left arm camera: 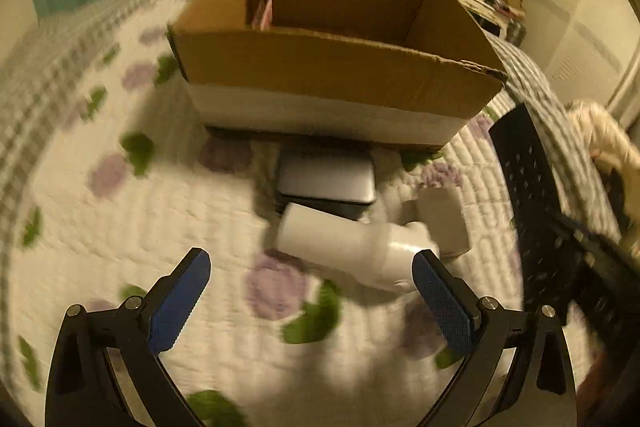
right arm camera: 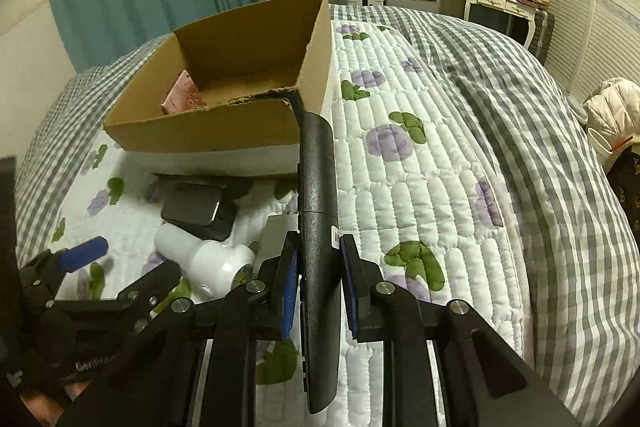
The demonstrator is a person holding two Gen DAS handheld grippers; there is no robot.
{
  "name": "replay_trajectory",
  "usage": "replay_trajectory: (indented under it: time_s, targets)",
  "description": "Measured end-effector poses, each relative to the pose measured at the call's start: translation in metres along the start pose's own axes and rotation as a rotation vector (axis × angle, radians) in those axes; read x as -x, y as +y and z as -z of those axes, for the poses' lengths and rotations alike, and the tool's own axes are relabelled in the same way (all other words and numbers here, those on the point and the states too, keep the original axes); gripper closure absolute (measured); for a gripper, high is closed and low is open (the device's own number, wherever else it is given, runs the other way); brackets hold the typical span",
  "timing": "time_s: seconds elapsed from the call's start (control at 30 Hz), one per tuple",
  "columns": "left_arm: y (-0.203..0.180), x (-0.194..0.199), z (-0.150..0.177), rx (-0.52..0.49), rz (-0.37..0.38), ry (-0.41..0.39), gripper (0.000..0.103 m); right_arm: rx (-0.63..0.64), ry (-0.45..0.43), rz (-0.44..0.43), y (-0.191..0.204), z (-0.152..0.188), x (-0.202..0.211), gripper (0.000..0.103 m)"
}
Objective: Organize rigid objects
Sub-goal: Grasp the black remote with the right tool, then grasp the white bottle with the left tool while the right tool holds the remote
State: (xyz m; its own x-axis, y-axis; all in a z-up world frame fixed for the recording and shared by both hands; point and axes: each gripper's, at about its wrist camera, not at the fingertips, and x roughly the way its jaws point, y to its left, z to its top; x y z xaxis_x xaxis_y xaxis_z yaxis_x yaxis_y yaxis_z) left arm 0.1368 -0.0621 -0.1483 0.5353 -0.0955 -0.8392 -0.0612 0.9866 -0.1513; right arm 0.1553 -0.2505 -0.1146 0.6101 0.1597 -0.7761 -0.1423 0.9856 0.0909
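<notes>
One cardboard box (right arm camera: 224, 131); one pink item (right arm camera: 182, 99) inside; one white hair dryer (right arm camera: 208, 259); one black keyboard (right arm camera: 318, 227); two dark flat devices (right arm camera: 196, 207).

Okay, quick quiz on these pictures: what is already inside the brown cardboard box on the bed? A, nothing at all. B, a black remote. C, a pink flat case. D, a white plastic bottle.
C: a pink flat case leans against the inner wall of the brown cardboard box, while the white plastic bottle lies outside on the quilt and the right gripper has its jaws shut on the long black flat object.

Pink case (left arm camera: 265, 11) mostly hidden (box (left arm camera: 336, 67) wall)
</notes>
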Motion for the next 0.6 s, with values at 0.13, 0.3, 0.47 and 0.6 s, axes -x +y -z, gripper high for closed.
replay_trajectory:
  time_s: [0.13,0.3,0.47,0.6]
  targets:
    - [-0.008,-0.016,-0.003,0.068,0.045,0.043,0.001,-0.003,-0.001,0.010,-0.005,0.000,-0.003,0.084]
    - [-0.015,-0.037,-0.005,0.146,0.064,0.106,0.012,-0.039,-0.003,0.003,-0.017,0.000,-0.004,0.084]
    - [-0.019,-0.040,-0.002,0.172,0.103,0.121,0.037,-0.047,0.002,0.001,-0.021,0.003,-0.006,0.084]
    - [-0.026,-0.033,0.002,0.129,0.108,0.120,0.046,-0.043,0.006,-0.001,-0.020,0.006,-0.006,0.084]
